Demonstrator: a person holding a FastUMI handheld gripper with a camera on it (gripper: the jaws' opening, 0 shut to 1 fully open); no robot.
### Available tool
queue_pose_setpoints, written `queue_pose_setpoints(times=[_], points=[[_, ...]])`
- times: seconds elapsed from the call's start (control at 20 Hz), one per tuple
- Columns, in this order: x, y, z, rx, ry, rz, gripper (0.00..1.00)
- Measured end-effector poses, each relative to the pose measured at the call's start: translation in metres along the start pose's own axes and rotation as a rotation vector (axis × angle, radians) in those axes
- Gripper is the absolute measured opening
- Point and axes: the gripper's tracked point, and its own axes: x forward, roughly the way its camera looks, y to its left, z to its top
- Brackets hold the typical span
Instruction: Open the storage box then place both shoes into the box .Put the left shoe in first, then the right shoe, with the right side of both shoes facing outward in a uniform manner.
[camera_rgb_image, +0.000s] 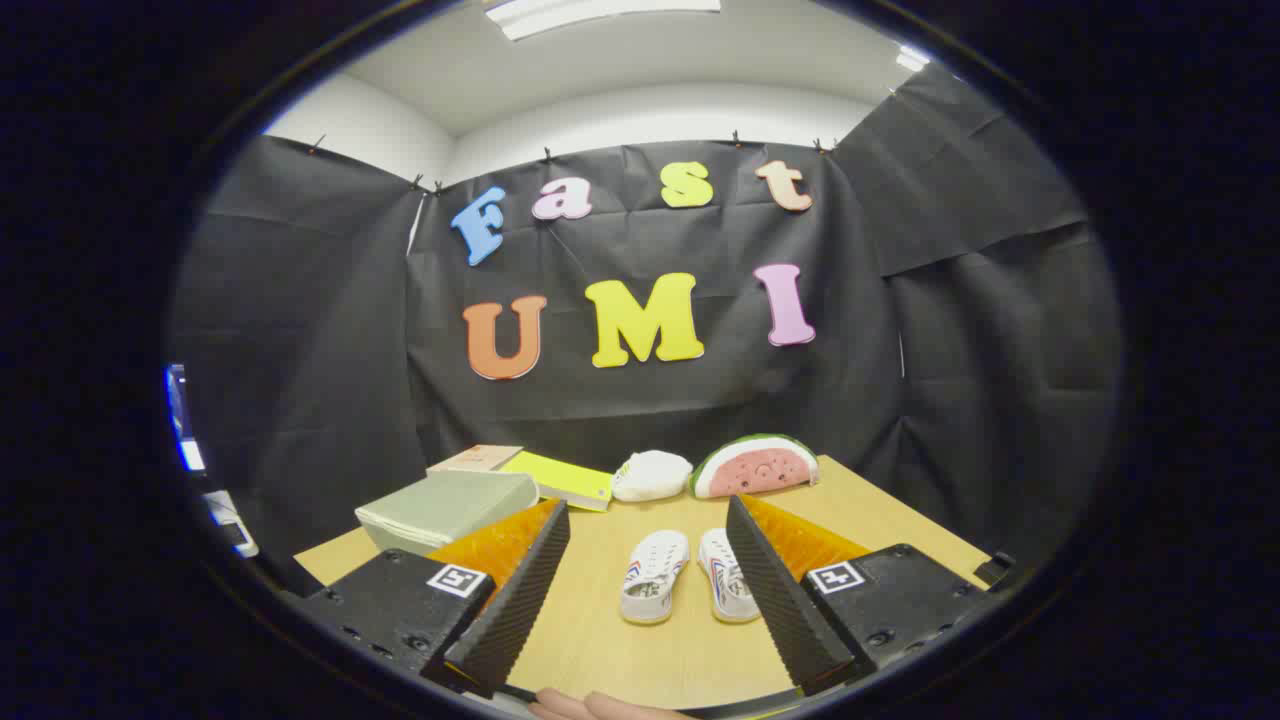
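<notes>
Gripper (648, 540) spread, empty; shoes (688, 575) between fingers at 12; closed box (447, 508) at 10, first target.

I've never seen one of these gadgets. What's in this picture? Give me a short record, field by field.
gripper: fingers spread wide open, holding nothing
shoes: a white pair side by side on the table, seen between the fingers and a little ahead of them
storage box: grey-green box, lid closed, beside one finger
table: light wood
behind the shoes: yellow book, white pouch, watermelon-slice toy
task progress: box not yet opened, both shoes still out
</notes>
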Motion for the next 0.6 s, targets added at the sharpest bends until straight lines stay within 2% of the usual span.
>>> queue_pose_setpoints(times=[0.6], points=[[0.018, 0.003, -0.013, -0.008, 0.034, 0.005, 1.0]])
